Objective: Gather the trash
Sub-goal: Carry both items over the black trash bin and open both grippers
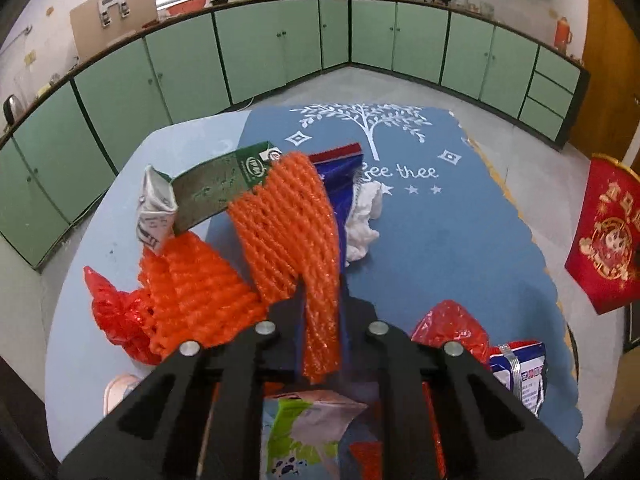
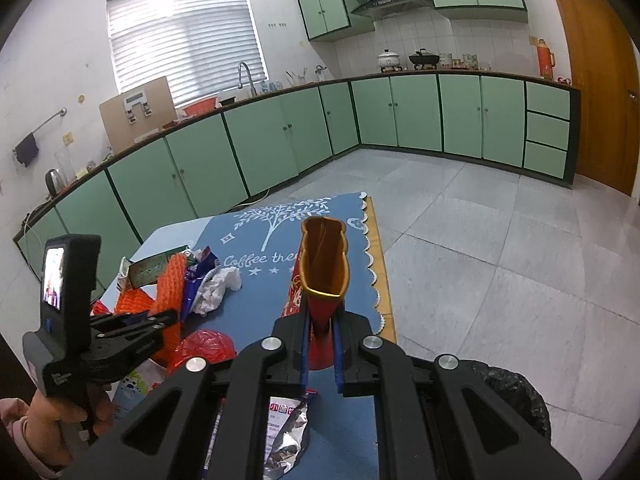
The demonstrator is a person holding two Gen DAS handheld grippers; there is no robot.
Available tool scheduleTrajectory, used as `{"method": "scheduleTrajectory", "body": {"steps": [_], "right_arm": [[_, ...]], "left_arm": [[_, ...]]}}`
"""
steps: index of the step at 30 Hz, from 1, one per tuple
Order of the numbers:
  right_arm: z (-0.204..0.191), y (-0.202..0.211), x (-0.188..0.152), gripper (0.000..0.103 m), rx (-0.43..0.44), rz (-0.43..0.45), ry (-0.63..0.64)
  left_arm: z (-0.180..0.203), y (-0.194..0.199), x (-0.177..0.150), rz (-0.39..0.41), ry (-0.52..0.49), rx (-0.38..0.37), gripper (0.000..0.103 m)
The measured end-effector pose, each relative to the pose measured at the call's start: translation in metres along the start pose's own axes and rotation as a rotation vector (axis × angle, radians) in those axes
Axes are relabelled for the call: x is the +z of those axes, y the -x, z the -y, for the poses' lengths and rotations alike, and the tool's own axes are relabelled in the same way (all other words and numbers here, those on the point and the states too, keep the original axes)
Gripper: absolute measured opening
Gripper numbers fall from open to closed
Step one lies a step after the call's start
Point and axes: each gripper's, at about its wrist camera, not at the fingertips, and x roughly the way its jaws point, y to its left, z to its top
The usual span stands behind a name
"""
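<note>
left gripper [image 1: 320,300] clenched on orange foam net [image 1: 288,220], for bagging | right gripper [image 2: 322,320] pinching red bag [image 2: 324,272] open beside the net

Orange foam net [image 1: 288,220]; green carton [image 1: 216,192], white printed end; white tissue [image 1: 364,216]; red-and-gold bag [image 2: 320,264]; blue mat [image 1: 440,220], white tree motif; pale blue tabletop [image 1: 112,240]; black tongs [image 1: 320,304]; mint-green cabinets [image 1: 256,48].

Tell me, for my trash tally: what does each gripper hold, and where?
Left gripper: orange foam net, near its lower end. Right gripper: red bag, by its narrow bottom.
</note>
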Motion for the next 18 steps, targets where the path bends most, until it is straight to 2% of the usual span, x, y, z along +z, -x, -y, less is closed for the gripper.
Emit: {"method": "scheduleTrajectory", "body": {"steps": [4,11,14,18], "right_arm": [[0.0,0.006,0.0,0.01,0.002,0.008,0.002],[0.008,0.028,0.0,0.01,-0.015,0.055,-0.019],[0.018,0.043,-0.004,0.01,-0.048,0.074,-0.035],[0.05,0.073,-0.018,0.01,-0.145,0.074,-0.083]], "left_arm": [[-0.004,0.024,-0.001,0.065,0.016,-0.028,0.01],[-0.002,0.096,-0.005,0.241,0.015,-0.153,0.01],[0.017,0.118,-0.008,0.271,-0.027,-0.243,0.01],[0.056,0.13,-0.016,0.265,-0.106,-0.362,0.01]]}}
